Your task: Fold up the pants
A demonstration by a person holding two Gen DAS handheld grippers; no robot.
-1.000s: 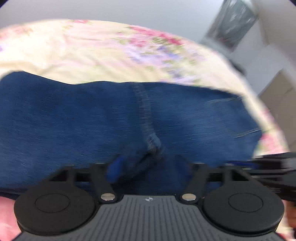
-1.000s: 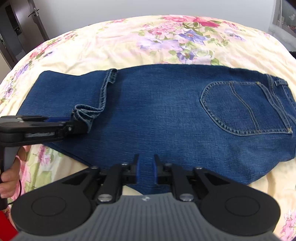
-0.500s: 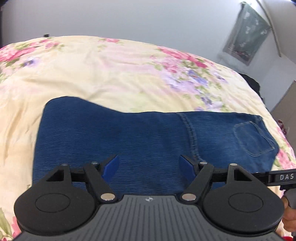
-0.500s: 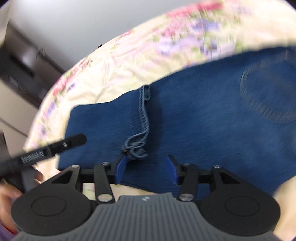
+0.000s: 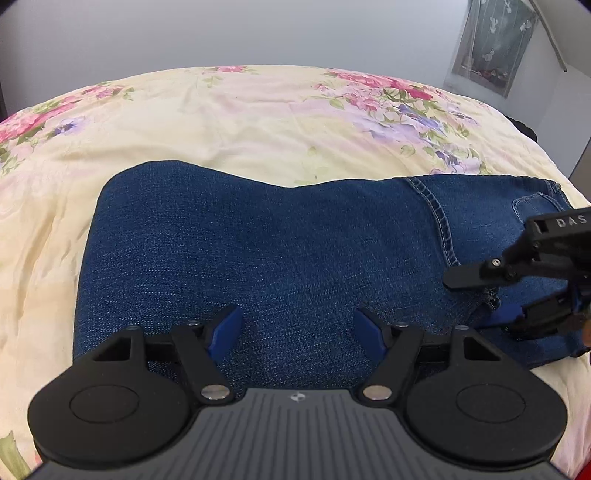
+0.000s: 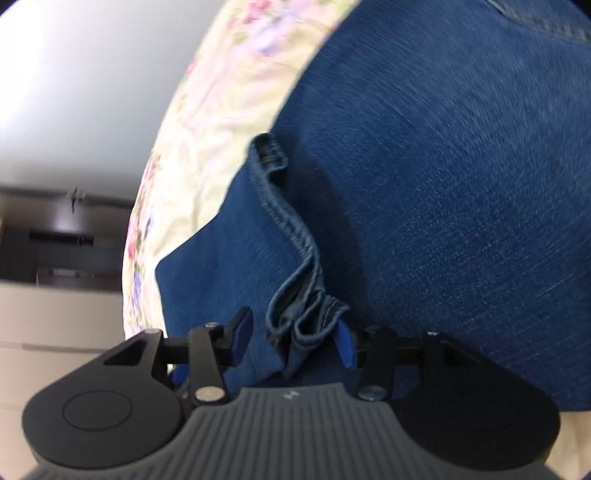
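Observation:
Blue denim pants (image 5: pixel 280 254) lie folded across a floral bed sheet (image 5: pixel 258 122). My left gripper (image 5: pixel 297 326) is open and empty, hovering over the near edge of the folded leg part. My right gripper (image 6: pixel 293 343) is open, its blue pads on either side of the bunched leg hem (image 6: pixel 306 314) without closing on it. In the left wrist view the right gripper (image 5: pixel 517 291) shows at the right, over the hem seam (image 5: pixel 439 221). A back pocket (image 5: pixel 532 206) shows at the far right.
The cream sheet with pink and purple flowers covers the bed around the pants. A grey wall (image 5: pixel 258 33) is behind, with a hanging picture (image 5: pixel 495 44) at the upper right. Dark furniture (image 6: pixel 55 236) stands at the left in the right wrist view.
My left gripper let go of the hem, opened and pulled back to the left. My right gripper opened, swung left and dropped low around the bunched hem.

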